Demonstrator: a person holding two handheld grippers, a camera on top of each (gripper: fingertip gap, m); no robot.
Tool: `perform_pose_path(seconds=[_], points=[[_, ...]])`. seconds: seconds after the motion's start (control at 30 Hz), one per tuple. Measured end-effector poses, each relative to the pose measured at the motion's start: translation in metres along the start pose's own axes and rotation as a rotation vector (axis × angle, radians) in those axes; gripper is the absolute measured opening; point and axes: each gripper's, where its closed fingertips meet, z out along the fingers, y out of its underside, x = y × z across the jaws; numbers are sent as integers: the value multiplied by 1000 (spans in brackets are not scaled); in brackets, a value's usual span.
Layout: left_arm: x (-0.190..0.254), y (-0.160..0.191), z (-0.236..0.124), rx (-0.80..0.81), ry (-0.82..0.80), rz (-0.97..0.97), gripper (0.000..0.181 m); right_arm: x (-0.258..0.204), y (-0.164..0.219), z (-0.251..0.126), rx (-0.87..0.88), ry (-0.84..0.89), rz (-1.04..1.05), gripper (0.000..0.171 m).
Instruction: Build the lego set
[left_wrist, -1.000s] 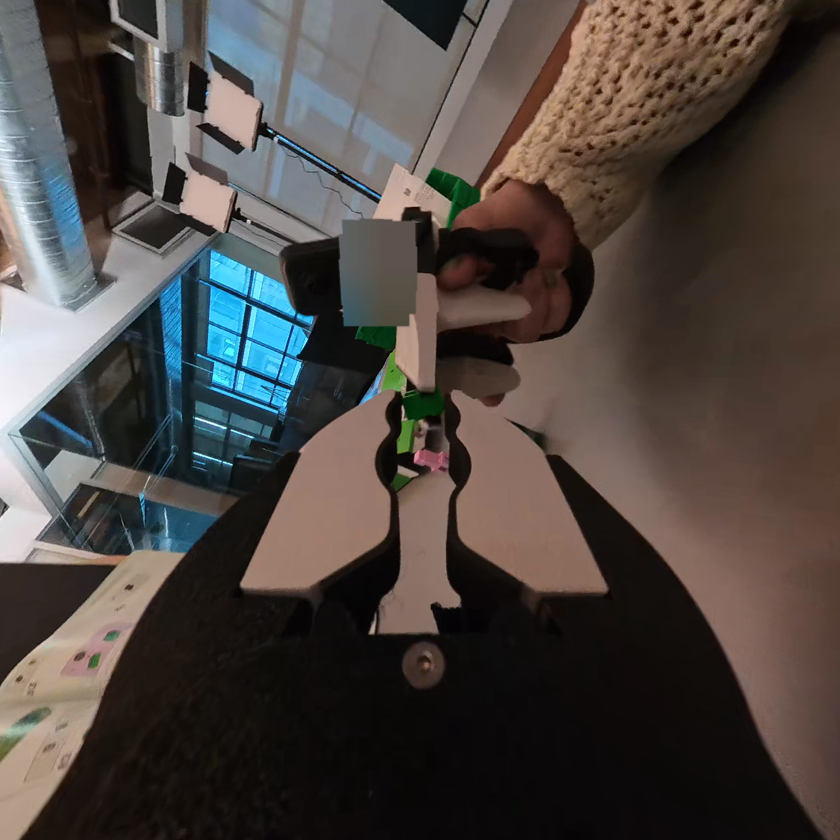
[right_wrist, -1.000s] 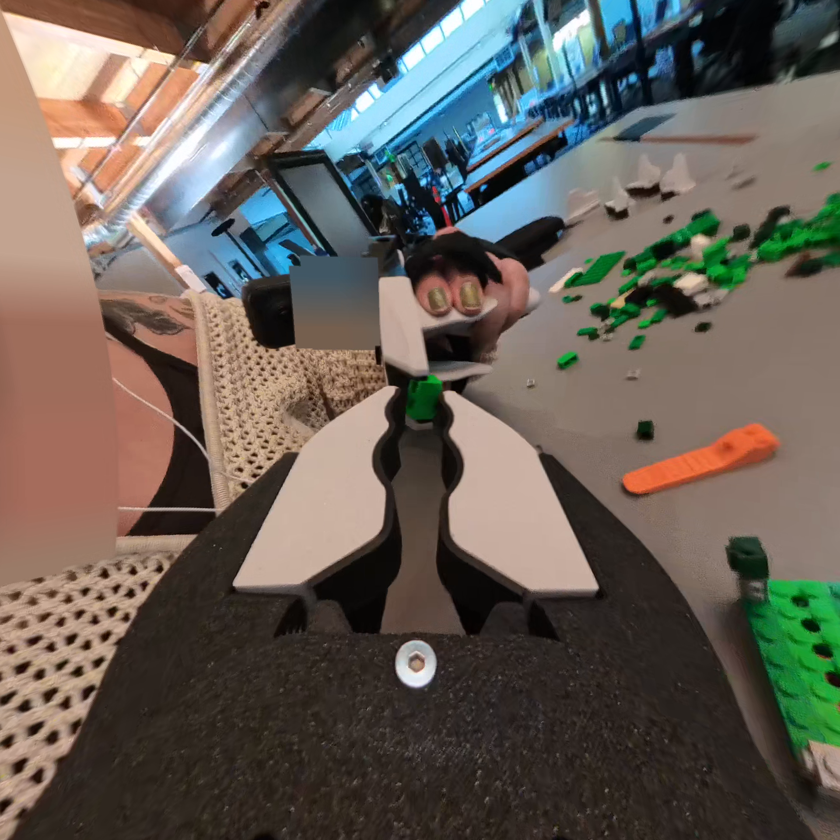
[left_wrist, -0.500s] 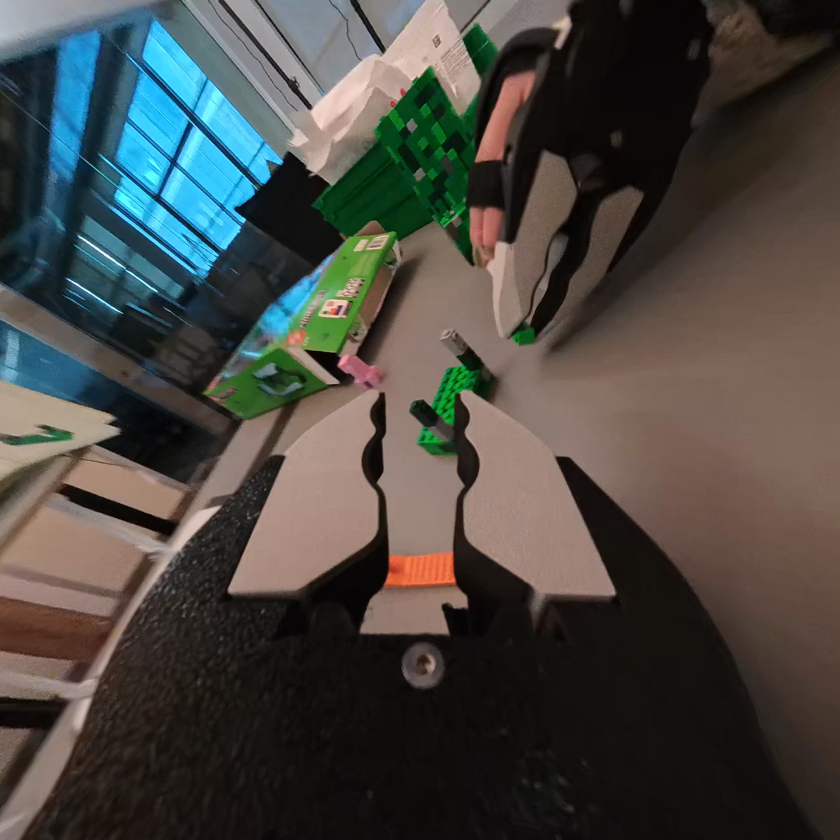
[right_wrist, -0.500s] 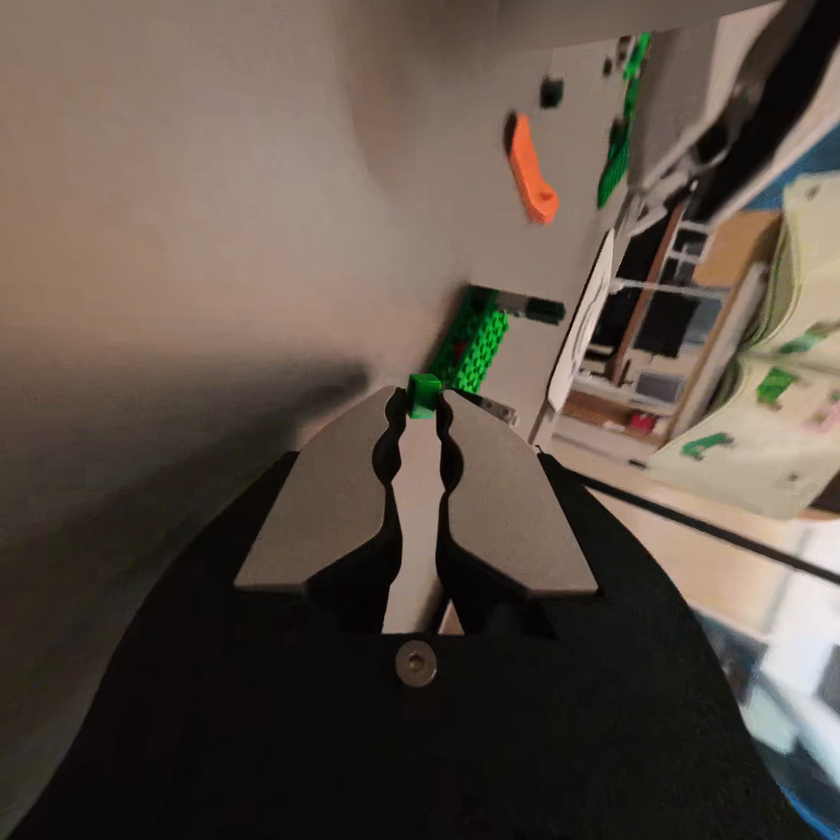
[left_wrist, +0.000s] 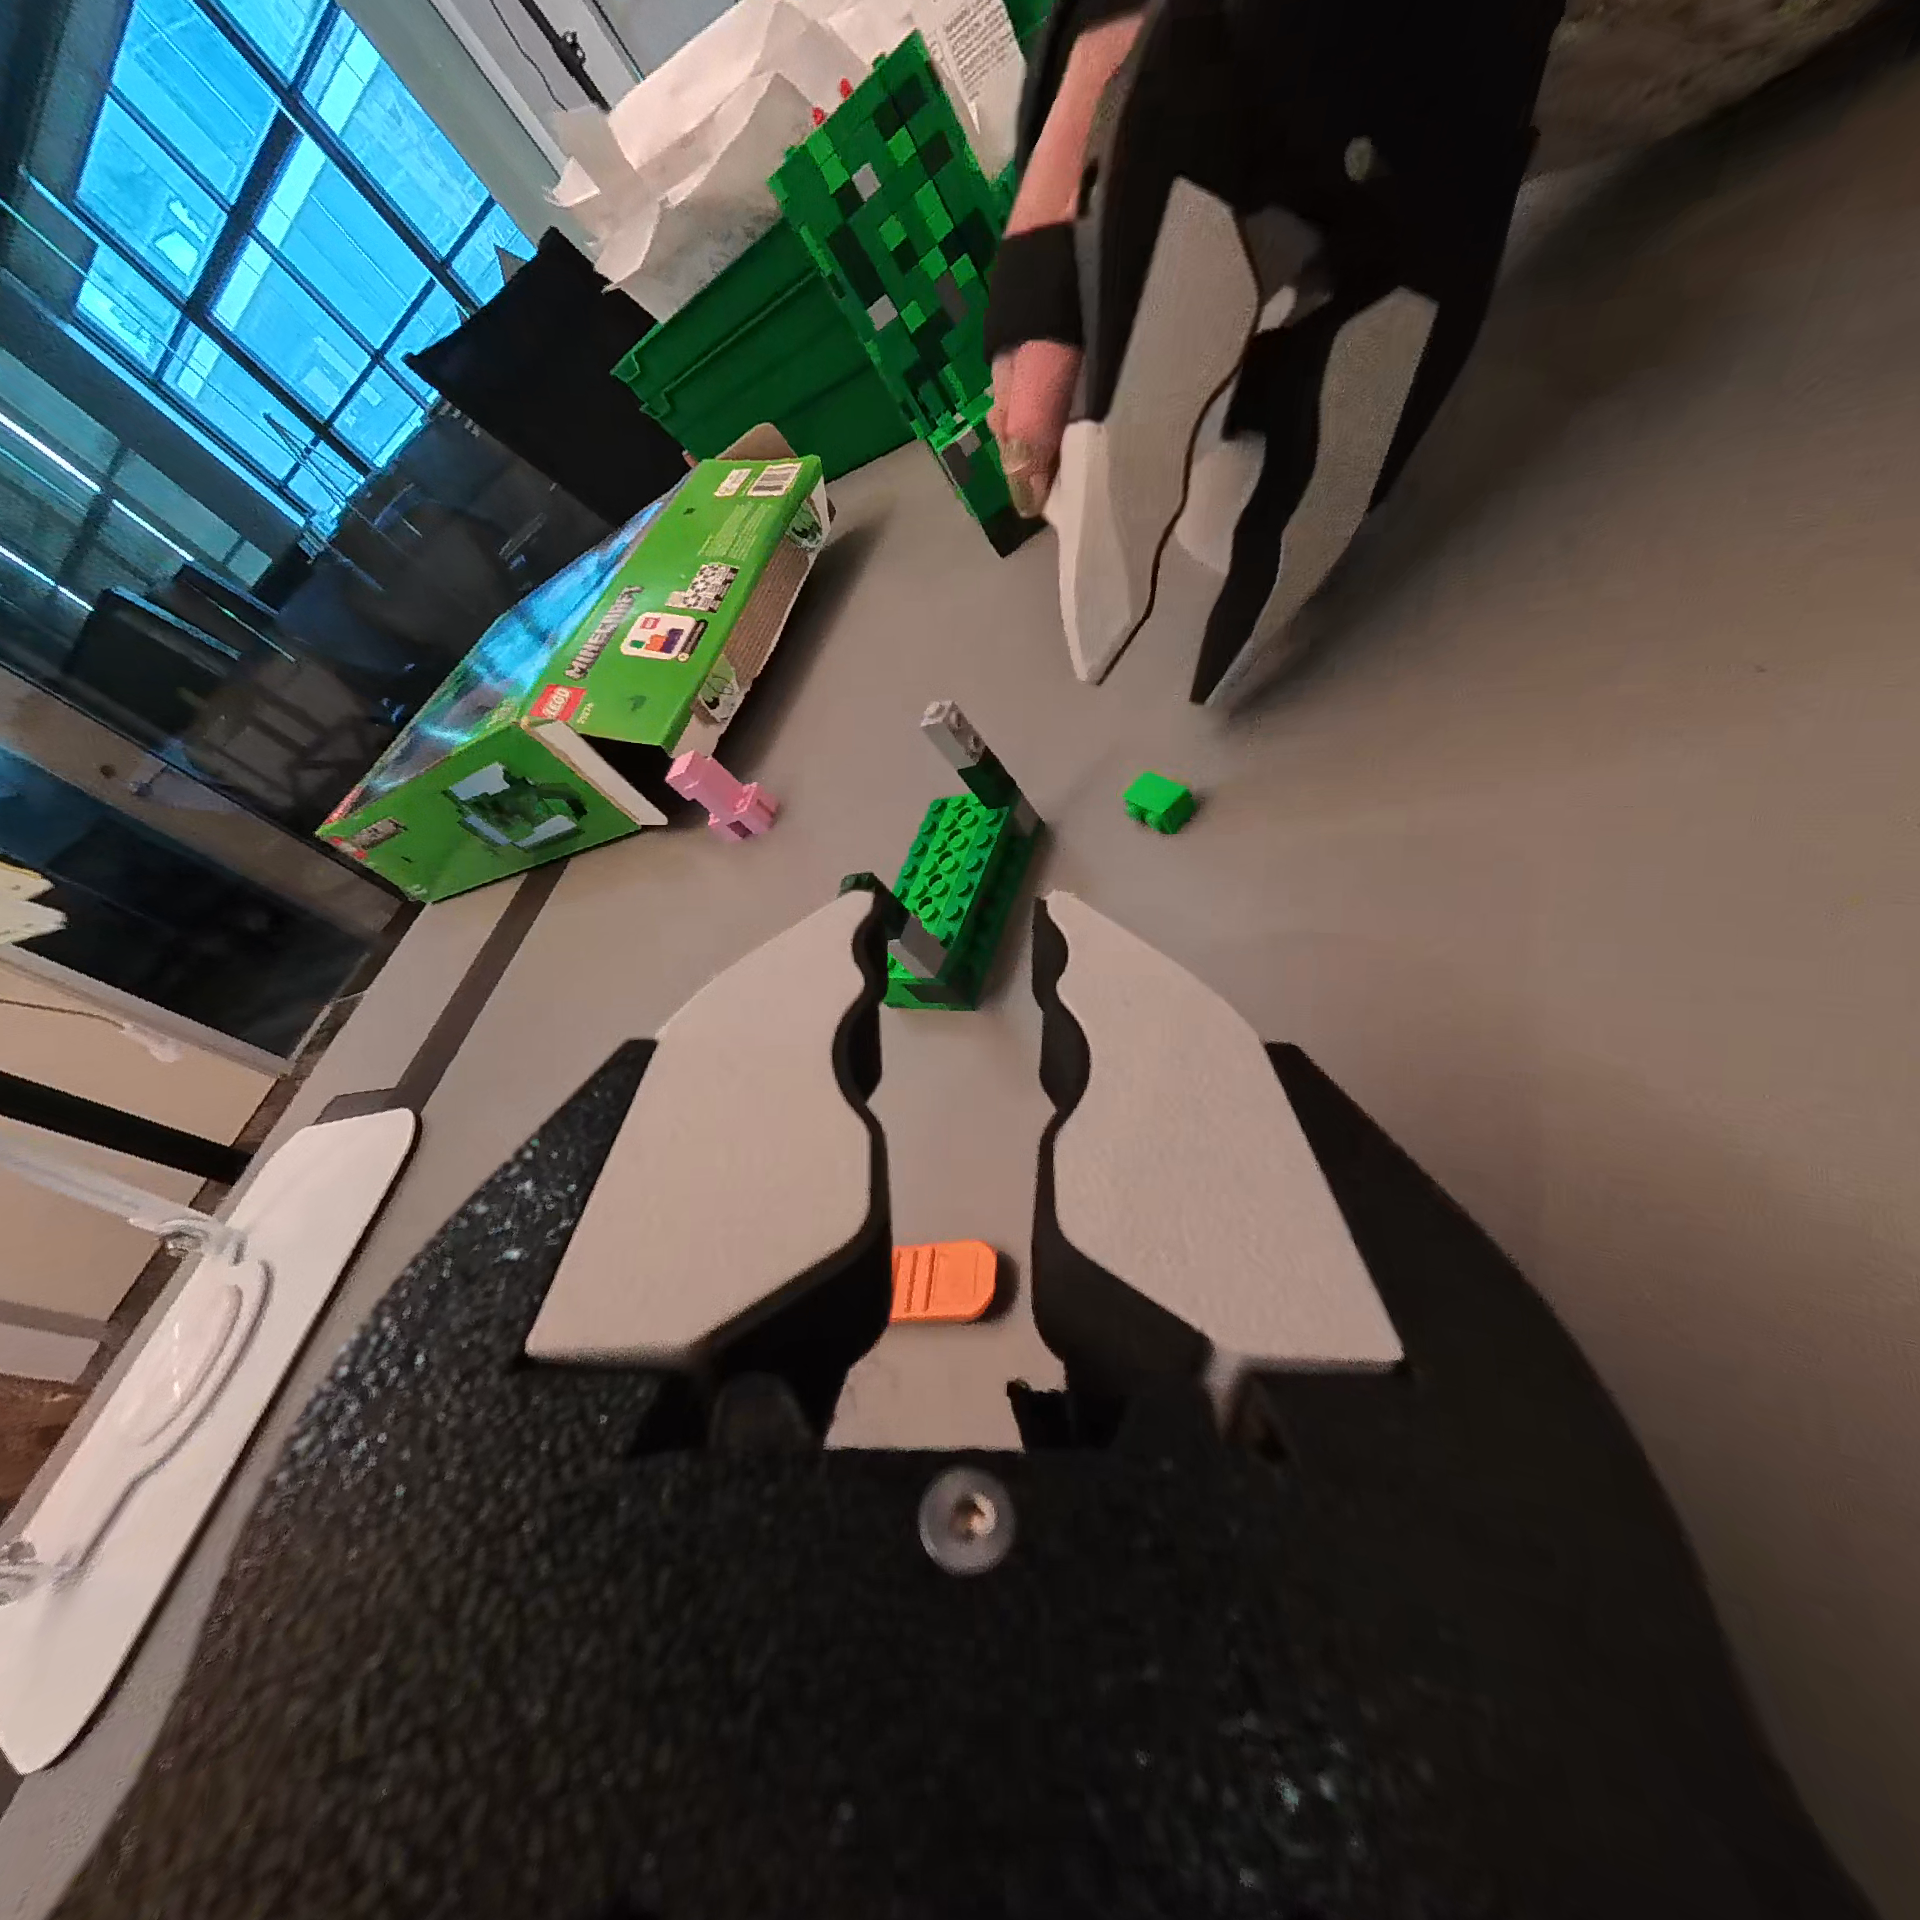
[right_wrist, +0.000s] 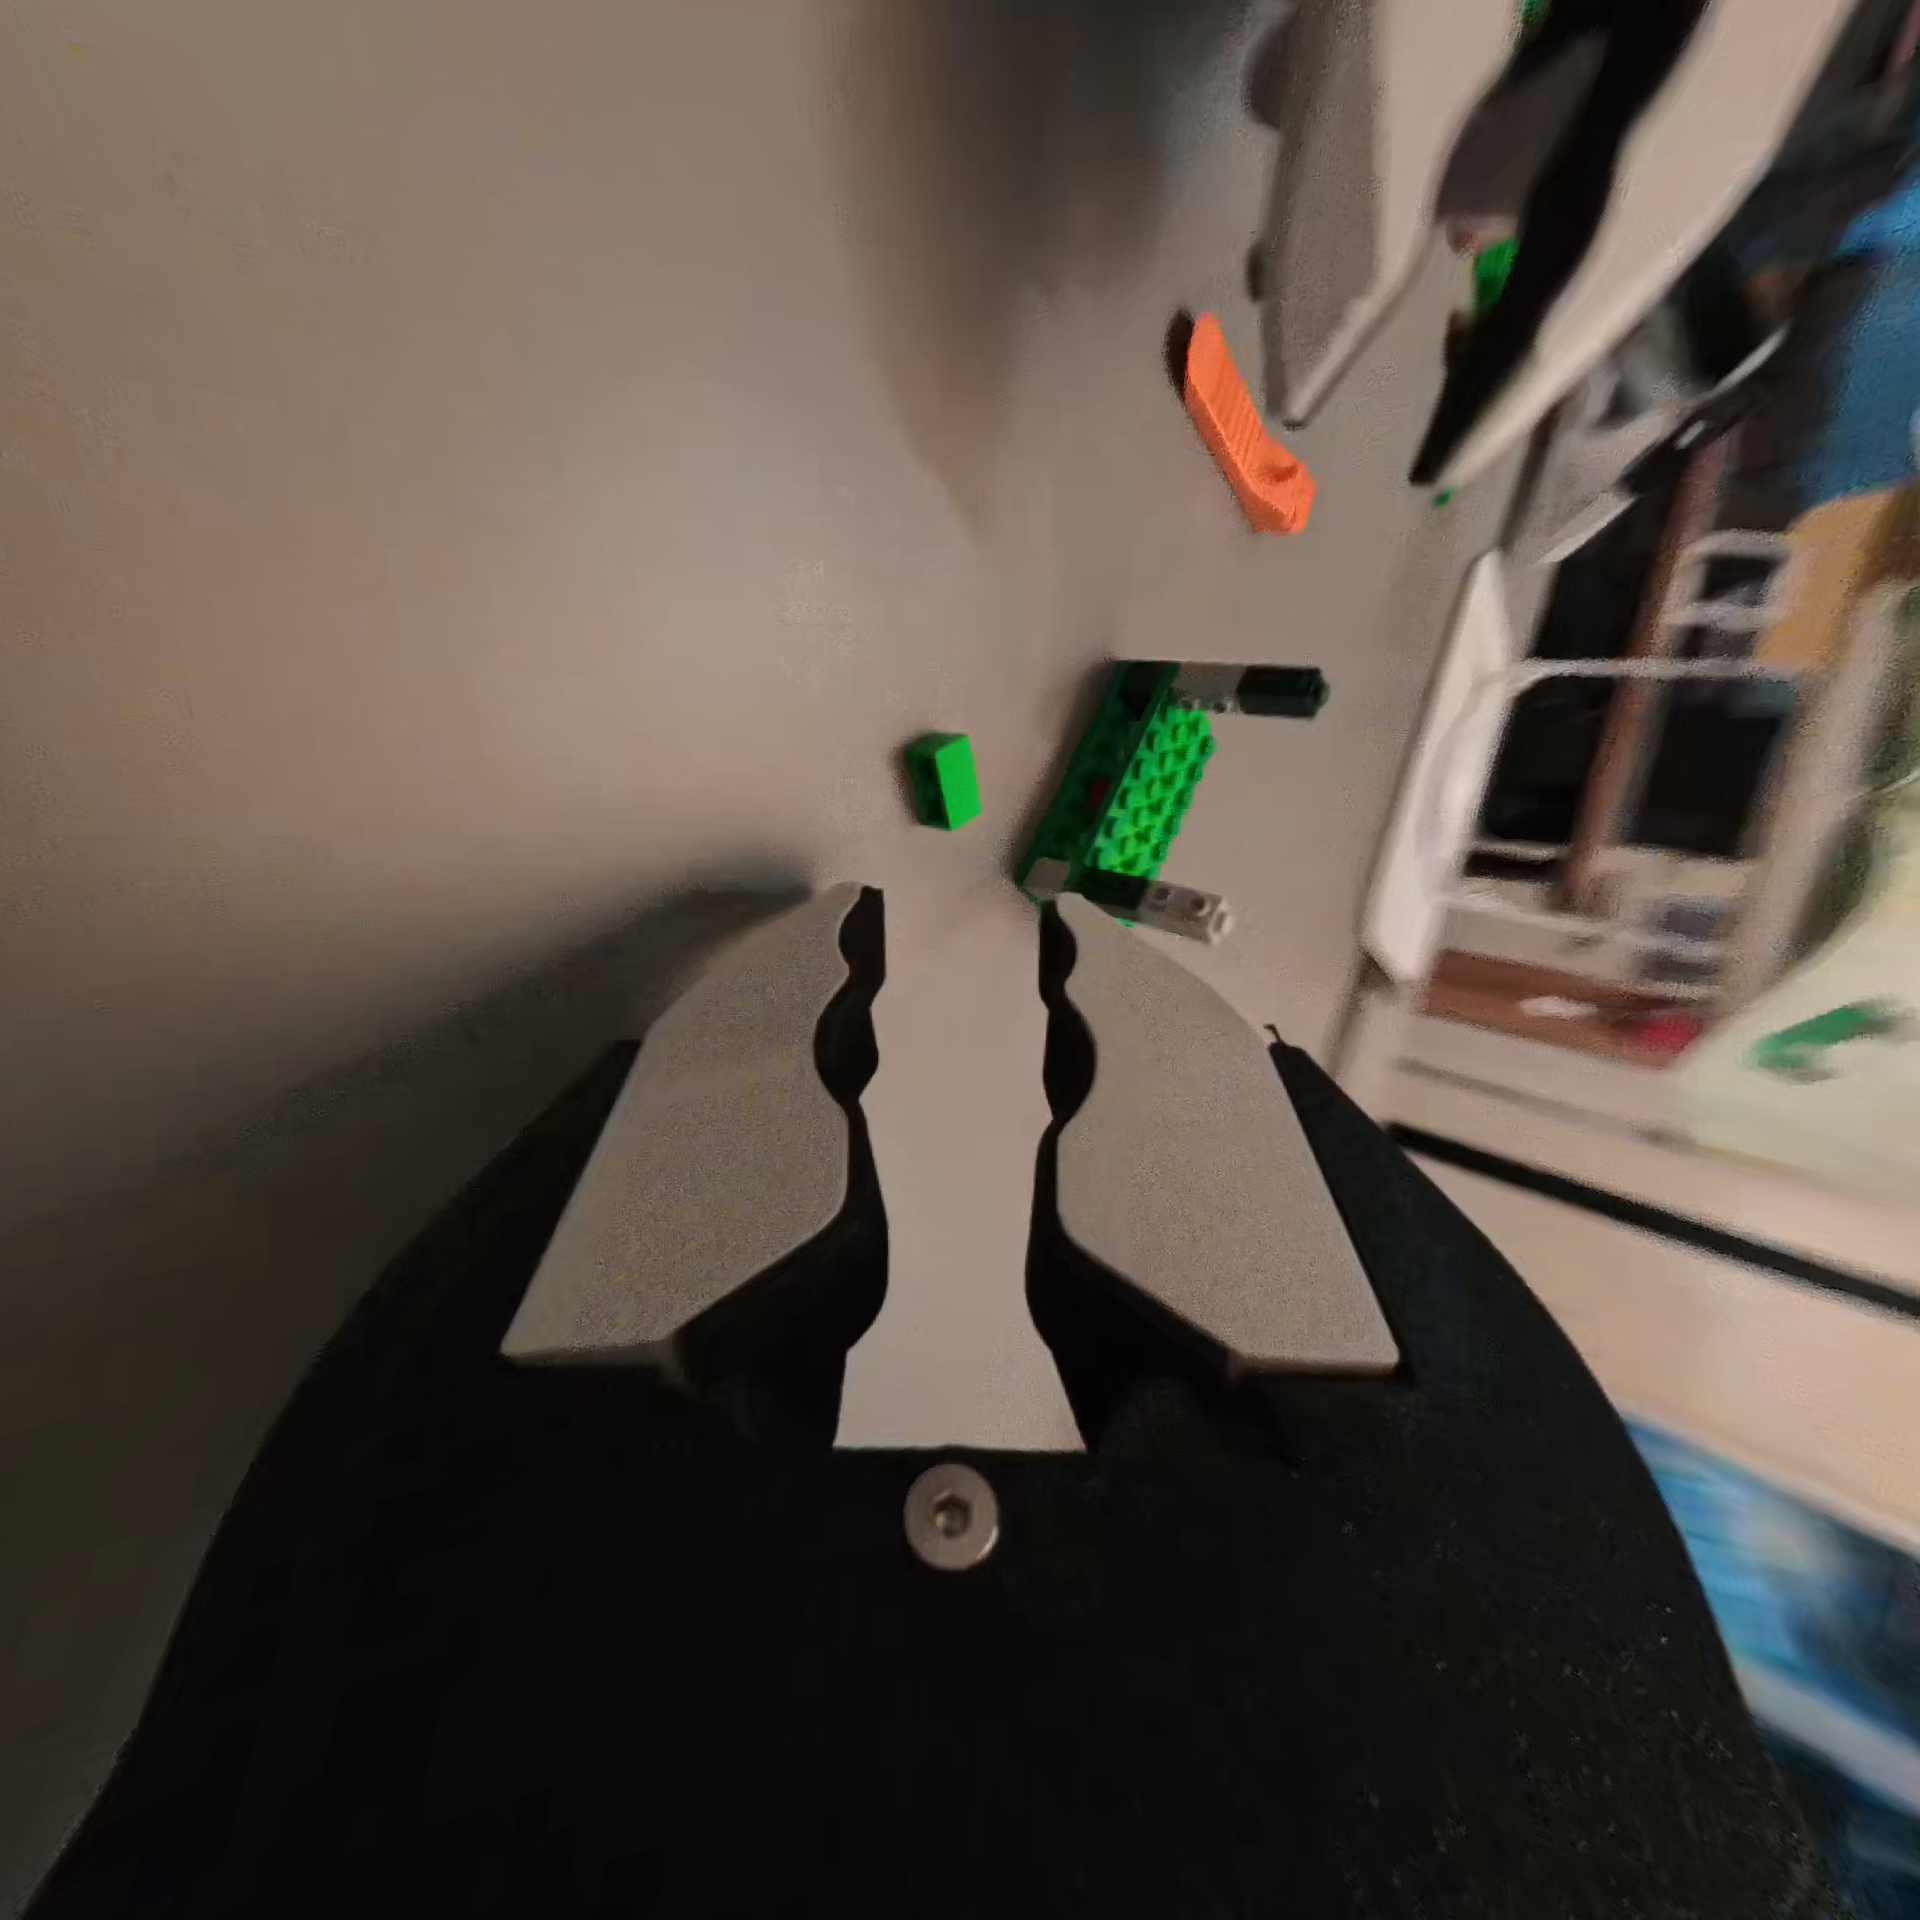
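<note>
A green plate assembly with grey and dark posts at two corners lies on the grey table, just beyond my left gripper's tips. My left gripper is open and holds nothing. A small green brick lies loose on the table to the right of the assembly. My right gripper hangs above it, open and empty. In the right wrist view my right gripper is open over the bare table, with the green brick and the assembly just beyond its tips.
An orange brick separator lies under my left gripper; it also shows in the right wrist view. A green set box and a pink figure lie to the left. A tall green built figure and a green bin stand behind.
Both grippers came down from in front of the person to the table. The left opened and the assembly now lies on the table. The right opened and the green brick left its grasp.
</note>
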Motion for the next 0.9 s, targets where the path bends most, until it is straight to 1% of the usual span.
perform_pose_path(seconds=[0.07,0.1,0.17,0.2,0.23,0.27,0.3,0.4,0.47,0.5,0.53,0.6,0.63,0.7,0.77,0.83,0.9], points=[[-1,0,0,-1,-2,-23,25,3,-10,-2,100,-92,305,27],[-2,1,0,-4,-3,-33,24,7,-13,-1,117,-138,472,26],[-1,1,1,-22,-1,-48,23,18,-9,5,68,-169,817,25],[0,2,2,-30,-1,-50,23,16,-10,7,35,-228,957,27],[1,2,2,-40,-4,-47,22,13,-18,7,50,-289,1061,31],[2,2,3,-48,-6,-43,22,13,-25,8,62,-308,1121,30],[2,2,3,-56,-12,-43,21,11,-27,9,41,-308,1127,31],[2,3,3,-73,-13,-81,20,1,-16,18,-115,-248,1052,32],[3,2,3,-75,0,-125,21,-6,-16,23,-152,-264,1065,30],[3,1,3,-71,10,-150,21,-8,-15,24,-161,-274,1070,25],[3,0,3,-67,19,-179,21,-7,-16,25,-144,-278,1082,17],[3,-2,2,-58,36,-247,20,-3,-16,26,-110,-263,1066,17],[3,-5,2,-52,52,-294,18,2,-20,26,-57,-239,1040,17],[3,-11,1,-35,100,-419,15,19,-33,23,87,-121,920,17],[5,-20,0,-1,164,-555,17,37,-46,13,205,45,714,16],[6,-27,-1,38,213,-670,19,48,-55,5,216,200,512,16],[8,-32,-1,58,246,-729,18,51,-62,4,194,268,377,16]])
